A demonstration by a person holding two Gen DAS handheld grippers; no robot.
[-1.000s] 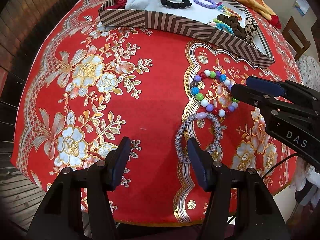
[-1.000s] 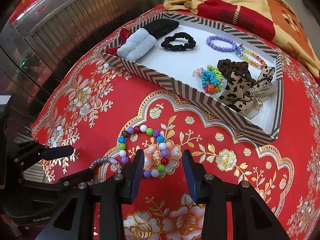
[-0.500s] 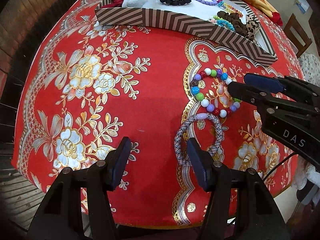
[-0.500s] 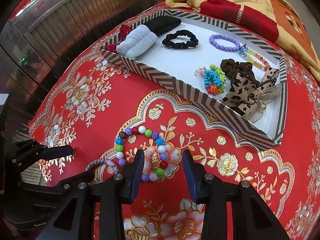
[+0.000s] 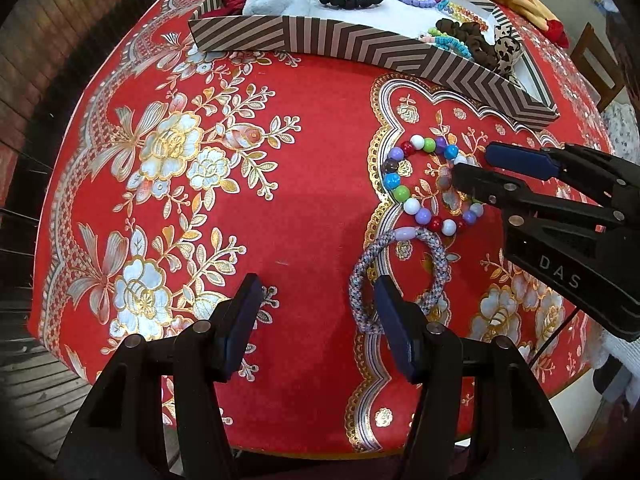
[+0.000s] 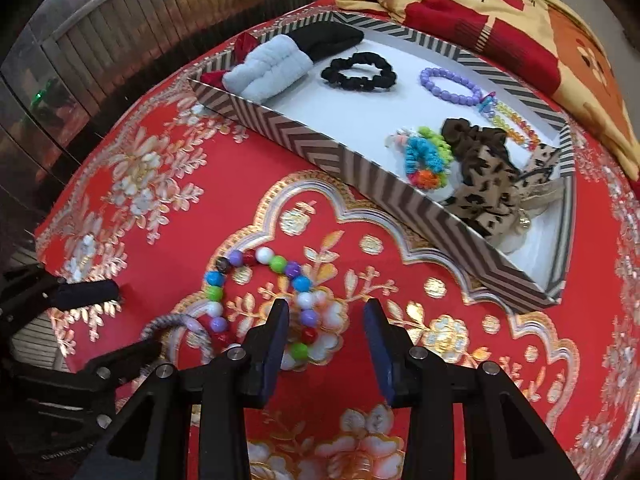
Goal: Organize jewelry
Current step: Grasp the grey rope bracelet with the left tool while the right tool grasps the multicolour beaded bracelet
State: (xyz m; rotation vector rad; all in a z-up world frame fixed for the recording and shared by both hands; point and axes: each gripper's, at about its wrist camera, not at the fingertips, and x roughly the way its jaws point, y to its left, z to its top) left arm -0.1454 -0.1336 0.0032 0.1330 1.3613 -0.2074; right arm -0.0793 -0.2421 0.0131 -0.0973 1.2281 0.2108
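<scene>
On red floral cloth, right gripper (image 6: 325, 332) fingers parted, empty, astride beaded bracelet (image 6: 260, 300); striped tray (image 6: 360, 168) beyond.

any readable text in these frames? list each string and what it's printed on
"DAS" – on the black body of the right gripper, seen from the left wrist view, lettering at.
"love" – upside down, twice, on the red and yellow blanket behind the striped tray.
Faint lettering on the left gripper body, low in the right wrist view: too blurred to read.
No text on the tablecloth or the jewelry.
</scene>
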